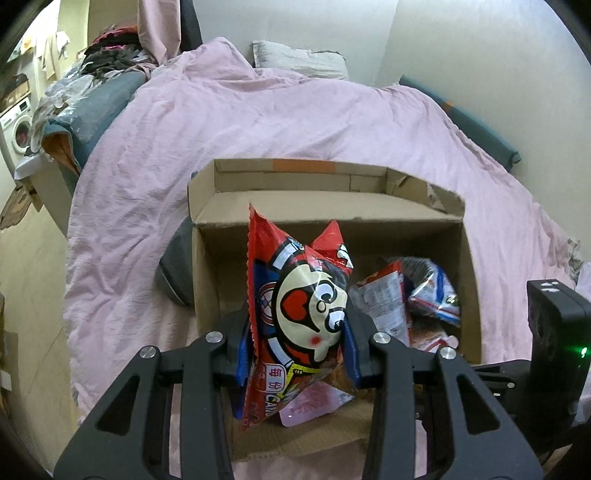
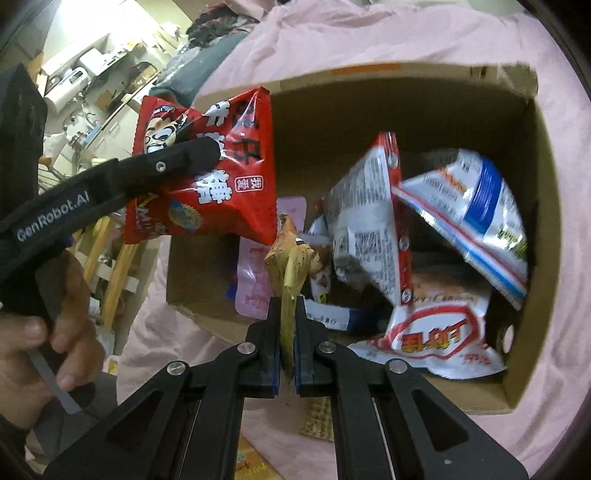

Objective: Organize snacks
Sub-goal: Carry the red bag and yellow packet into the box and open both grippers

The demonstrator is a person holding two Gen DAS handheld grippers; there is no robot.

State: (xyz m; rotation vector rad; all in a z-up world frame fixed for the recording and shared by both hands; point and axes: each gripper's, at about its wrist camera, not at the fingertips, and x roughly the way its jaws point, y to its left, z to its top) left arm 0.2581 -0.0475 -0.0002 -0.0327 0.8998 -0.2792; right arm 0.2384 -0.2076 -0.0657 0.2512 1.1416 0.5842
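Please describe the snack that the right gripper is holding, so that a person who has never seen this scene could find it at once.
Find the open cardboard box on the pink bedcover. Over its near edge, the right gripper is shut on a thin yellow packet. It is the only yellow, crumpled one: the left gripper holds a big red bag with a cartoon face, and the packs in the box are white, silver, blue and red.

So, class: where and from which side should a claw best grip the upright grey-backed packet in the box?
Probably its upper sealed edge, coming from above: the grey-backed packet stands tilted in the cardboard box, its top edge free while other packets crowd its base.
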